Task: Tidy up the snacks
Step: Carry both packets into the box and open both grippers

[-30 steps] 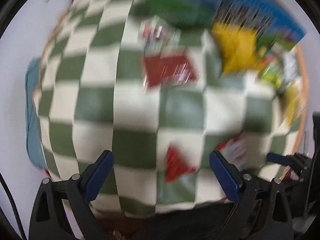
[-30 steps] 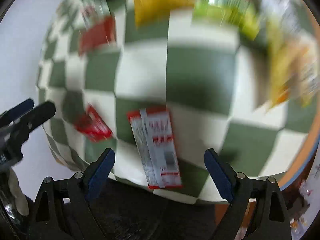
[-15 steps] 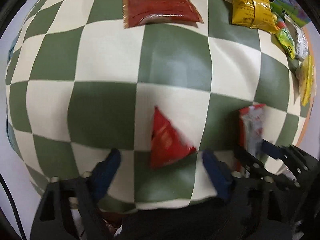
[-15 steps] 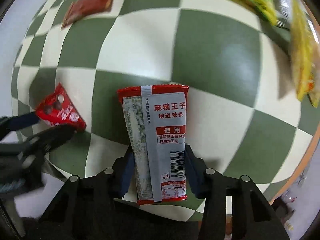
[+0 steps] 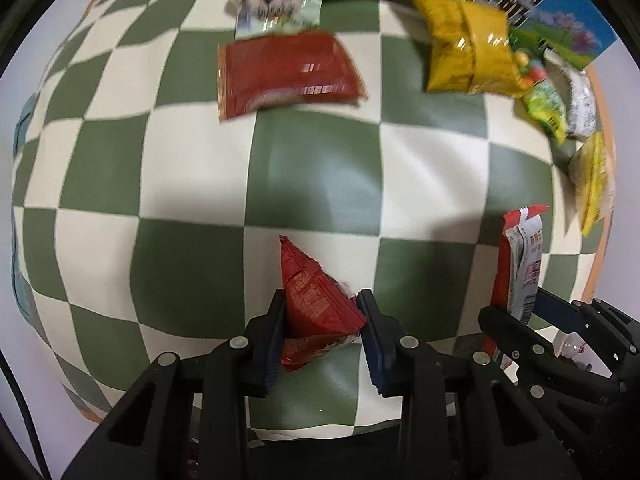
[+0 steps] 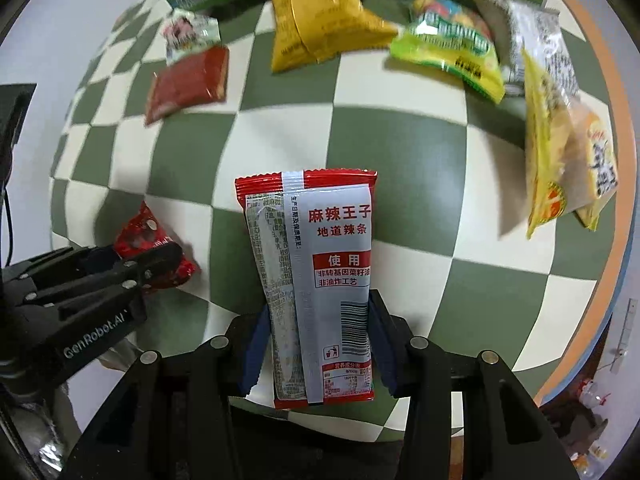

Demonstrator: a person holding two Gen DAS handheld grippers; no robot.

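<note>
L gripper point(image 5: 322, 330) pinches the small red triangular packet point(image 5: 316, 304) at lower centre of its view; R gripper point(image 6: 316, 350) clamps the red-and-grey strip packet point(image 6: 316, 280), lower centre. Both look light, soft, crinkly, prob. slippery film, so grip mid-body across the width, not the sealed edges.

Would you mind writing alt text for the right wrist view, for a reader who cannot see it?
The right gripper is shut on a red-and-white spicy-strip packet above a green-and-cream checkered cloth. At left, the left gripper clamps a small red triangular packet; more snack bags lie beyond.
</note>
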